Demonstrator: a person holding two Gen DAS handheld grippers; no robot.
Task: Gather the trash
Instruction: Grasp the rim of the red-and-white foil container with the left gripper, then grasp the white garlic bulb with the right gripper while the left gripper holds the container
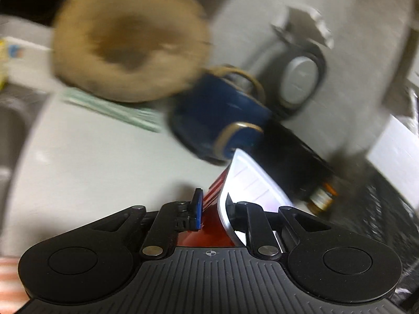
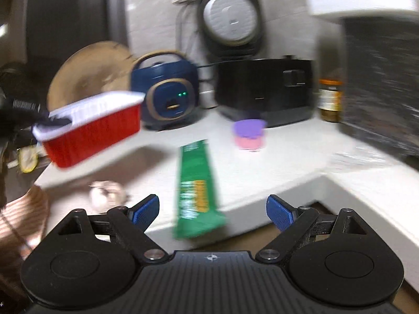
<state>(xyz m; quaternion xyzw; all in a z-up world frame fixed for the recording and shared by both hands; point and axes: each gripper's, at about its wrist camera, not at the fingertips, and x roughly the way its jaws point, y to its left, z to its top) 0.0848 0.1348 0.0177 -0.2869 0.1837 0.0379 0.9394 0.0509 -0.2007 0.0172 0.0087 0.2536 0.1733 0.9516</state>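
Note:
My left gripper [image 1: 213, 209] is shut on the rim of a red foil tray [image 1: 217, 225] with a white inside. It holds the tray tilted above the white counter [image 1: 91, 170]. The right wrist view shows that tray [image 2: 97, 130] hanging in the air at the left, with the left gripper [image 2: 52, 123] on its left end. My right gripper [image 2: 212, 209] is open above the counter's front edge. A green wrapper [image 2: 196, 183] lies on the counter beyond its fingers, one end over the edge, and neither pad touches it. A pink cup with a purple lid [image 2: 248, 134] stands further back. A pale crumpled lump [image 2: 107, 193] lies at the left.
A round wooden board [image 2: 89, 73], a blue rice cooker [image 2: 167, 94], a black appliance [image 2: 264, 89] and a jar [image 2: 330, 99] line the back wall. A dark block [image 2: 379, 83] stands at the right. A sink [image 1: 10, 130] is at the counter's left end. A striped sleeve [image 2: 23, 219] is at the lower left.

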